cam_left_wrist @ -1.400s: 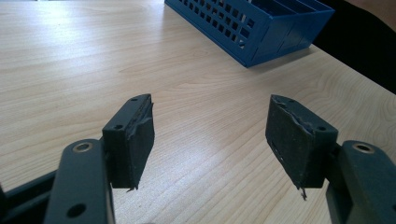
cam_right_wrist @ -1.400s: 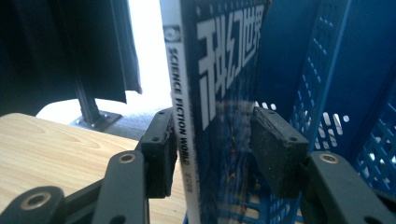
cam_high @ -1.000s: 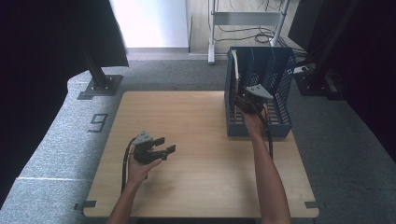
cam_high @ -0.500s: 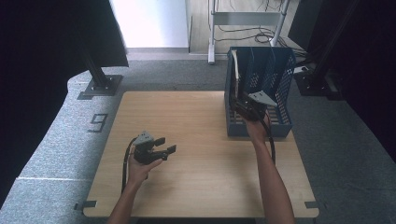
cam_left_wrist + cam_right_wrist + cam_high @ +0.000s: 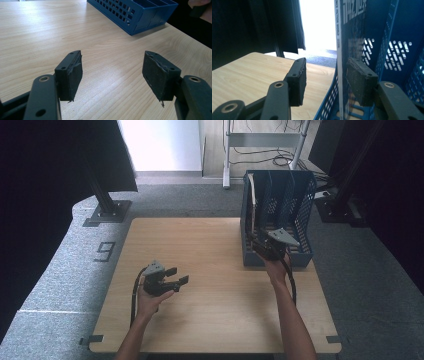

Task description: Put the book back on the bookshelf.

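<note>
Right gripper (image 5: 325, 82): our fingers stand spread, straddling the book's (image 5: 352, 37) spine.
Book: upright in the end slot of the blue file rack (image 5: 295, 205), between our pads, untouched.
Next step: we judge a square squeeze low on the spine safest.
Left gripper (image 5: 113, 75): fingers spread, nothing between them.

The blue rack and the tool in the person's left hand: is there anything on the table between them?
No. In the high view, only bare wooden table lies between the left tool and the blue rack. The left gripper view shows the same bare stretch.

Wooden table (image 5: 210, 250), grey carpet (image 5: 65, 265).
</note>
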### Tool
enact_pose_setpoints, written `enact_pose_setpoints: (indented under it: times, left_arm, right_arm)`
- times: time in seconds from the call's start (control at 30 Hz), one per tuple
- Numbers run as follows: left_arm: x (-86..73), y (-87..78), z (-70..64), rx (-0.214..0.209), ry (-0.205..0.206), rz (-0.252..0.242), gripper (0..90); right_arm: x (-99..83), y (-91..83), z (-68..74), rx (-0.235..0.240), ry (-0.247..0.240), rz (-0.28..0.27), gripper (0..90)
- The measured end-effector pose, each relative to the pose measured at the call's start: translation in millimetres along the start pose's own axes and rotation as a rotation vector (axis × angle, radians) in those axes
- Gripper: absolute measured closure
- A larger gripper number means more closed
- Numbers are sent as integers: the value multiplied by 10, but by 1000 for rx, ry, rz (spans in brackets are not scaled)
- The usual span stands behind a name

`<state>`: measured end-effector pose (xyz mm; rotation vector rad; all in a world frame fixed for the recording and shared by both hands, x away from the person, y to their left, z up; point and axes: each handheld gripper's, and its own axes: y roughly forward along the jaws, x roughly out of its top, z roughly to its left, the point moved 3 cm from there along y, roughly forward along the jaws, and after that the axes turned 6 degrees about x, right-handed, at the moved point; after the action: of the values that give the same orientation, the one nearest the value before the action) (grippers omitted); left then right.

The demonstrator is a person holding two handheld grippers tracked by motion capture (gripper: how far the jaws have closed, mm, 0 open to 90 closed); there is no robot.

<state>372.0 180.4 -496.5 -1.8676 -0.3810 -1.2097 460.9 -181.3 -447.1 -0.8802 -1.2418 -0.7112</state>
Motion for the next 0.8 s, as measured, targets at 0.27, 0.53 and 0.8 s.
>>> enact_pose_setpoints:
  times: [0.27,0.53,0.8]
  left_arm:
    - [-3,6,-7,-2,3,4,326]
    - [-6,3,-14,-3,6,8,325]
    - [-13,6,-15,-5,7,13,325]
  right_arm:
    - [-153,-187,100,47,-4,17,493]
    - [-324,-362,213,89,-21,47,491]
    - [-530,-505,285,118,-24,78,488]
